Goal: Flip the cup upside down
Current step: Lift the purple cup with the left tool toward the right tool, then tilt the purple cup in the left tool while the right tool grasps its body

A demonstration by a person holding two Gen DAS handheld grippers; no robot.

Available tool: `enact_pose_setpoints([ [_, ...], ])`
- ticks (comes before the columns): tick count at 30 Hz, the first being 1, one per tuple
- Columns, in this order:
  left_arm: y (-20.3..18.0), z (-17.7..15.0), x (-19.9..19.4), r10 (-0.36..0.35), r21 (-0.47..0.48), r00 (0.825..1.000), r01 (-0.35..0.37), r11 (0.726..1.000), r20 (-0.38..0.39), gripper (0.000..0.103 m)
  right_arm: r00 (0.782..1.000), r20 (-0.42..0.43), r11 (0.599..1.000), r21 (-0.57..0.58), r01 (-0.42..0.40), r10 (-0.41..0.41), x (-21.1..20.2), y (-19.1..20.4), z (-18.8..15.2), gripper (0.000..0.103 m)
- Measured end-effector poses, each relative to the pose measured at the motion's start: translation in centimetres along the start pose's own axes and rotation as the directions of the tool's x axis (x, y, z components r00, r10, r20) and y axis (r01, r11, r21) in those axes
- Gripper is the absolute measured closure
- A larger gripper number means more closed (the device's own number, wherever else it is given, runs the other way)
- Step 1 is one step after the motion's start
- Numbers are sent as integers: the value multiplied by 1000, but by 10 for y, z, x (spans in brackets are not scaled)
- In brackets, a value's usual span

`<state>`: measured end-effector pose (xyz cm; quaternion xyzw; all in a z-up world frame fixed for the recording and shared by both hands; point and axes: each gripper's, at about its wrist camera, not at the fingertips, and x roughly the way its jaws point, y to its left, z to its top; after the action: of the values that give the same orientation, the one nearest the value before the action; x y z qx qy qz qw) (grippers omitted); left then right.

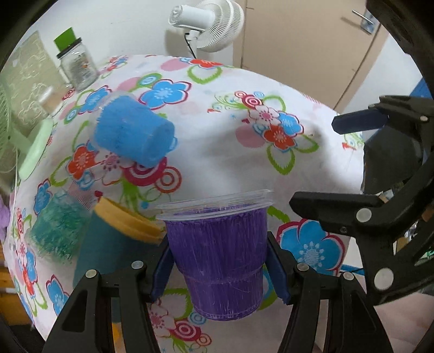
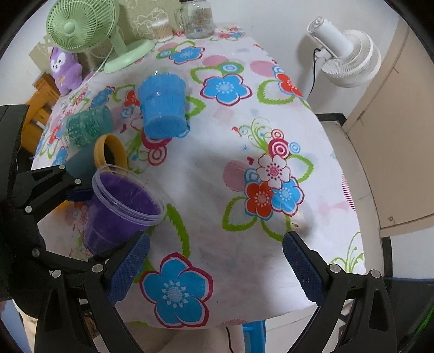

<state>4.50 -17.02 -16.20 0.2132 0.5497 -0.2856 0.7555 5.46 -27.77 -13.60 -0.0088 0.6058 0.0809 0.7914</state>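
Note:
A purple cup [image 1: 219, 258] with a clear rim stands upright, mouth up, between the blue pads of my left gripper [image 1: 218, 271], which is shut on its lower body. In the right wrist view the purple cup [image 2: 119, 211] is at the left, held by the left gripper [image 2: 78, 195] over the flowered tablecloth [image 2: 230, 190]. My right gripper [image 2: 214, 268] is open and empty over the table's near edge; it also shows at the right of the left wrist view [image 1: 317, 163].
A blue cup [image 1: 133, 133] stands upside down further back [image 2: 162, 108]. A teal cup with a yellow rim [image 2: 108, 154] and a green cup [image 2: 89, 125] are at the left. A green fan [image 2: 84, 27], jar [image 2: 196, 19], purple plush [image 2: 66, 70] and white fan [image 2: 344, 57] stand around the back.

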Motion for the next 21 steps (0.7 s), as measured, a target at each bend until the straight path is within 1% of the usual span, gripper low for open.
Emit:
enact_pose_setpoints([
  [4,2,0,12,-10,-19,1000,10,1000,-15,35,1000,-14,1000,-18,-9,9,9,2,1,3],
  [5,3,0,14,-18,-30,1000,18,999,-22,36,1000,-16,1000,-23,-12,11,10,2,1,3],
  [7,5,0,17,-6,-45,999,5,999,-39,36,1000,-16,999,-31,-18,18,13,3,2,3],
  [8,6,0,17,-2,-50,999,0,999,-41,34,1000,-18,999,-36,-22,21,15,4,3,3],
  [9,7,-1,16,1,-56,999,-3,998,-37,32,1000,-21,999,-42,-25,24,16,5,4,3],
  [11,9,-1,11,-4,-79,1000,1,997,-31,16,999,-22,998,-57,-32,30,15,7,6,3],
  [13,11,-2,6,-9,-100,999,5,995,-35,11,999,-19,996,-76,-40,39,12,10,8,3],
  [15,10,-4,-1,-12,-109,999,8,994,-36,10,999,-13,993,-107,-50,49,5,15,9,3],
  [18,9,-8,-14,5,-128,999,-10,992,-38,8,998,-7,981,-181,-67,66,-8,23,12,3],
  [21,13,-12,-29,20,-171,999,-26,985,-37,8,998,12,955,-289,-63,69,-23,33,16,3],
])
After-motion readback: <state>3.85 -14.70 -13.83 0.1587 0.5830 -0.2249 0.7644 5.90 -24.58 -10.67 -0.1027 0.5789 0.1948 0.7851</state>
